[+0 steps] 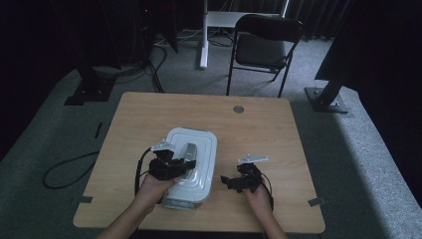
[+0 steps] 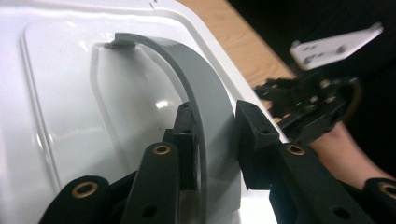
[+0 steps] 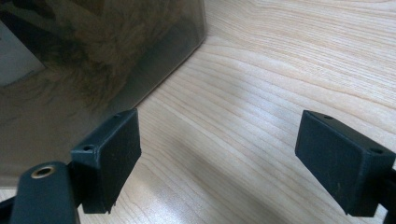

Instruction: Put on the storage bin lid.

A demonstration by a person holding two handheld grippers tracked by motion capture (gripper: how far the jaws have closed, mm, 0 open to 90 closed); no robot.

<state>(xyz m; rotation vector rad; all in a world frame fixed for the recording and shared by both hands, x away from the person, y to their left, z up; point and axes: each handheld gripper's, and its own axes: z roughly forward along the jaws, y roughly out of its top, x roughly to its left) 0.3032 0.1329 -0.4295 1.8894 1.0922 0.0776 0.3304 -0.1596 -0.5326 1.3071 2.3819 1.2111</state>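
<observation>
A storage box with a white lid [image 1: 199, 142] lies on the wooden table [image 1: 149, 119], slightly left of centre. A curved grey handle [image 1: 190, 151] [image 2: 208, 88] arches over the lid [image 2: 60, 93]. My left gripper [image 1: 185, 164] [image 2: 215, 135] is shut on that handle, one jaw on each side of the strap. My right gripper [image 1: 226, 181] [image 3: 219, 158] rests low on the table just right of the box, jaws wide open with nothing between them. The box's smoky see-through wall [image 3: 93, 60] stands ahead to its left, with something brown and fuzzy inside.
A black folding chair [image 1: 263, 45] and a white stand [image 1: 204, 35] are on the carpet behind the table. A round grey cap [image 1: 239, 108] sits in the tabletop near its far edge. Black frame posts [image 1: 331, 89] flank the table. Bare wood [image 3: 280, 70] lies before the right gripper.
</observation>
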